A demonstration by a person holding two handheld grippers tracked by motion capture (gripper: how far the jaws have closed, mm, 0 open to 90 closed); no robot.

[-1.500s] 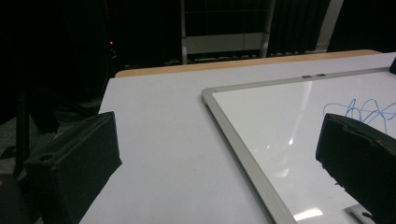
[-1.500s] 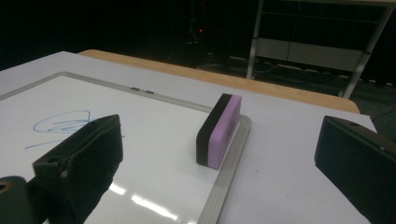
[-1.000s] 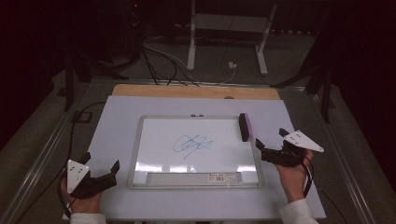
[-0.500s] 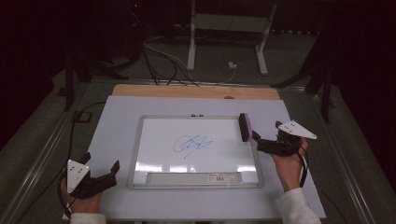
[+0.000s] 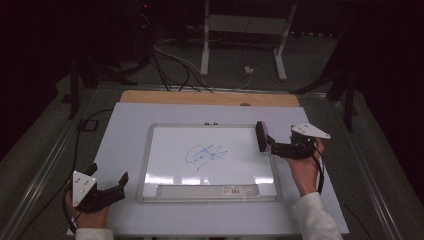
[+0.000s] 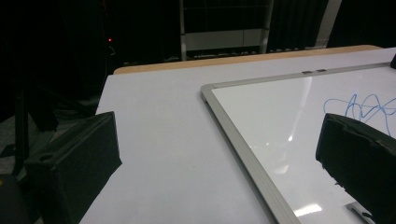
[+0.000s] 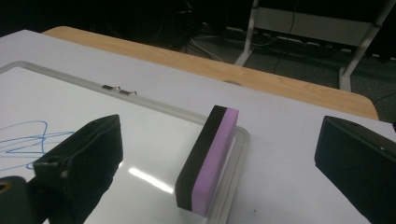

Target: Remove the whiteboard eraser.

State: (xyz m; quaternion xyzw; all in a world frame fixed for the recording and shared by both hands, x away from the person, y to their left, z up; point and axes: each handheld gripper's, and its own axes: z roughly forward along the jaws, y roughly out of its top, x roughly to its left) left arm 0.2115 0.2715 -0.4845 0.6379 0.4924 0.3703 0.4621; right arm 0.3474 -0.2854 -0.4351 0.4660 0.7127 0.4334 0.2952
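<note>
Black-and-purple eraser (image 7: 208, 158) sits between the right hand-held gripper's (image 5: 274, 146) wide-open, empty jaws.

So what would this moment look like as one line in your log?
right gripper: open, at eraser | eraser: on whiteboard right edge | left gripper: open, idle | scribble: unerased

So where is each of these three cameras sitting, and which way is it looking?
High view: above the person's side, looking forward and down on the whiteboard; both forearms, left gripper, right gripper.
Left gripper view: rides that gripper, facing the board's corner past open jaws.
Right gripper view: rides that gripper, facing the eraser between open jaws.
Shared: all show the blue scribble.
</note>
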